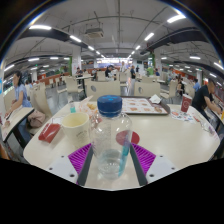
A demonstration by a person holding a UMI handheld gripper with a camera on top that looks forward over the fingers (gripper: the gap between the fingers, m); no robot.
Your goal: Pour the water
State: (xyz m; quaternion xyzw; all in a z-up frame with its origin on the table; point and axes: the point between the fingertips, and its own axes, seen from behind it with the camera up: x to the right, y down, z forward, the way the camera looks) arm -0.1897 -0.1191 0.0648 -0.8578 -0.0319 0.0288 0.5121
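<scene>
Clear plastic, ribbed, with a blue screw cap — the water bottle (110, 138) stands upright between the gripper's (112, 160) two fingers, near the front edge of the pale round-cornered table (170, 135). The magenta pads (80, 157) sit at either side of the bottle's lower body; whether they press on it or leave a sliver of gap I cannot tell. The cap looks to be on, so judging from this, pouring has not begun. Just behind the bottle on its right, something red (134, 138) shows, partly hidden — possibly the vessel to fill. Left of the bottle, toward the table's left edge, stand a cream-coloured bowl (75, 122) and a flat red item (50, 130); a tray (137, 105) lies toward the far edge. To do this step well, the grip should be firm and centred on the ribbed waist, since thin plastic flexes and may slip when tilted; lift straight, then tip slowly over the receiver.
</scene>
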